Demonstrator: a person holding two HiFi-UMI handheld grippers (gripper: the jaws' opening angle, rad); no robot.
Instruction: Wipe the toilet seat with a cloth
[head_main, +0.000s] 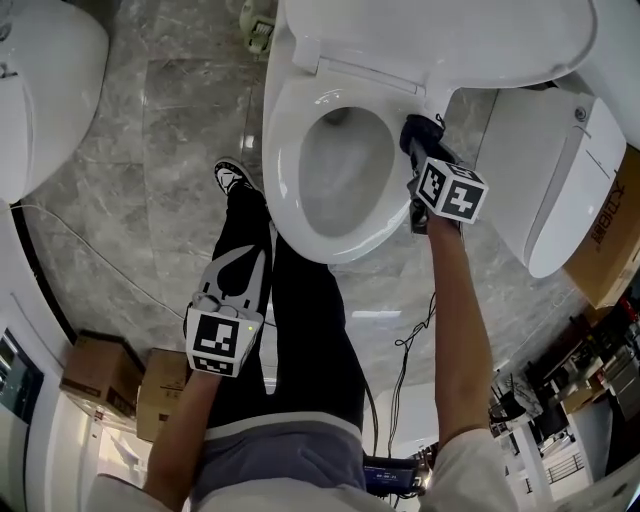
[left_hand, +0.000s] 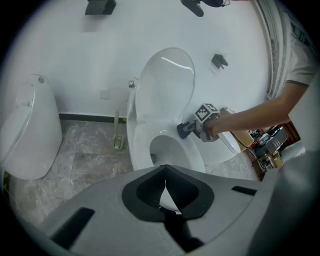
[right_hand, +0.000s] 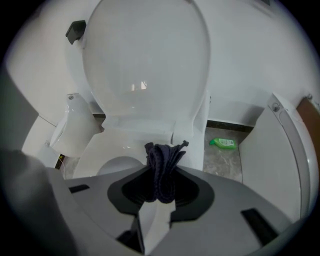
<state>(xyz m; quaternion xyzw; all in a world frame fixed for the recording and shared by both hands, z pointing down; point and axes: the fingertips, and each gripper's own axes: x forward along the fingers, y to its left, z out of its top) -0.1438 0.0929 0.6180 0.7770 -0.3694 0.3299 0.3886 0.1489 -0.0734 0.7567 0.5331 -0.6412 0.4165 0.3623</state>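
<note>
A white toilet stands with its lid (head_main: 440, 30) raised and its seat (head_main: 285, 200) down around the bowl. My right gripper (head_main: 420, 135) is shut on a bunched dark blue cloth (head_main: 418, 128), which rests at the seat's right rim near the hinge. In the right gripper view the cloth (right_hand: 162, 167) fills the jaws of the right gripper (right_hand: 160, 197), with the seat (right_hand: 120, 145) just beyond. My left gripper (head_main: 238, 262) hangs shut and empty over the person's dark trouser leg, away from the toilet. The left gripper view shows those jaws (left_hand: 167, 192) closed, and the right gripper (left_hand: 202, 124) beyond them at the seat.
Other white fixtures stand close on both sides: one at the left (head_main: 40, 80), one at the right (head_main: 550, 170). Cardboard boxes (head_main: 105, 375) sit behind the person at the left. A green bottle (right_hand: 223, 143) lies on the marble floor by the wall. A cable (head_main: 410, 340) trails on the floor.
</note>
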